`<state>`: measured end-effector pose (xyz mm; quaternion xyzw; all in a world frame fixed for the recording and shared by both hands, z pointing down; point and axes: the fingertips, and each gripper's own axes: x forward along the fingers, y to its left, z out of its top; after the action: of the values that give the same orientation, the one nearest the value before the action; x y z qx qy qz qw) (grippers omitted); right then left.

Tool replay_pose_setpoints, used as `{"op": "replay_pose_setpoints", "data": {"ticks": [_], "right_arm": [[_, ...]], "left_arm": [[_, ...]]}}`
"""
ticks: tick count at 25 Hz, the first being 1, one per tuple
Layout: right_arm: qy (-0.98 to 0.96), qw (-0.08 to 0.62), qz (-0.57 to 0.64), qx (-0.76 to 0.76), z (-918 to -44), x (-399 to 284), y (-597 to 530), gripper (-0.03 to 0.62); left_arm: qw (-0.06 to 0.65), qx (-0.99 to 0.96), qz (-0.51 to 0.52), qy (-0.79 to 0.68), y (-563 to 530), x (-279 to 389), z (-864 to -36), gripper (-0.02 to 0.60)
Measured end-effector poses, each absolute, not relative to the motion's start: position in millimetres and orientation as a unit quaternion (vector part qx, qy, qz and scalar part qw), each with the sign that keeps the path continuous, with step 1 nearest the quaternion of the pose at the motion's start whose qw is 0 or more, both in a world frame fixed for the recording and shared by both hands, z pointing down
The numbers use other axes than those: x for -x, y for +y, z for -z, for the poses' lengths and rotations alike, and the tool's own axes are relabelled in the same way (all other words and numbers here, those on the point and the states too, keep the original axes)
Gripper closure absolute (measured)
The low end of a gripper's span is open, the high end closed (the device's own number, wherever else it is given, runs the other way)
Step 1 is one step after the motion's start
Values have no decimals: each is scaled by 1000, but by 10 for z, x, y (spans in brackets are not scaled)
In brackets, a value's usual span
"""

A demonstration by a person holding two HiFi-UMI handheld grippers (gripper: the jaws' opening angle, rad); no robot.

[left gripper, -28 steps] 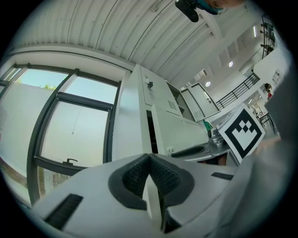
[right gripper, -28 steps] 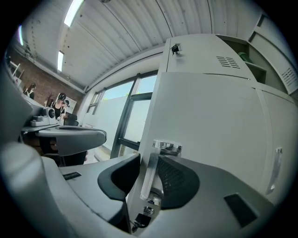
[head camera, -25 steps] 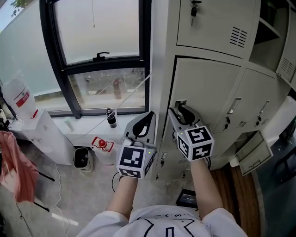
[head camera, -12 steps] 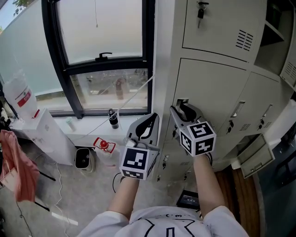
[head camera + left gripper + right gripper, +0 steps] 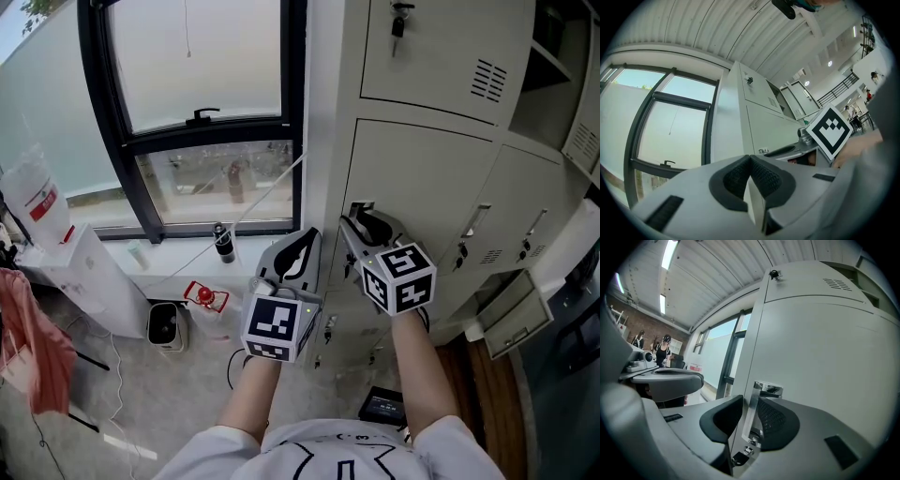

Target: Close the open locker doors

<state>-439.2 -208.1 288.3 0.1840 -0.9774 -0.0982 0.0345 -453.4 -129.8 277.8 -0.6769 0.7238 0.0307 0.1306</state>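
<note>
The pale grey metal locker door is seen shut flush, facing the person. Its chrome bar handle runs upright at the left edge and is grasped by the right claw, whose jaws have just been closing. The left claw is clenched, empty. The contents of the open locker compartment cannot be told.

The locker bank is standing as a shut wall straight ahead, and only a chrome handle is sticking out of its face. At the lower right an open locker door is jutting into the way. Left, before the window, free room is lying above the floor clutter.
</note>
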Motion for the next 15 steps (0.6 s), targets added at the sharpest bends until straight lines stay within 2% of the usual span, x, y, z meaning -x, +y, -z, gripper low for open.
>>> {"op": "replay_pose_setpoints", "data": {"ticks": [7, 15], "right_arm": [[-978, 59, 110, -169, -2902, 4281, -2066, 488], [-975, 49, 112, -187, -2805, 3744, -2072, 487]], "left_arm": [[127, 685, -36, 716, -1400, 4382, -2728, 565], [143, 710, -46, 688, -1547, 3830, -2575, 565]]}}
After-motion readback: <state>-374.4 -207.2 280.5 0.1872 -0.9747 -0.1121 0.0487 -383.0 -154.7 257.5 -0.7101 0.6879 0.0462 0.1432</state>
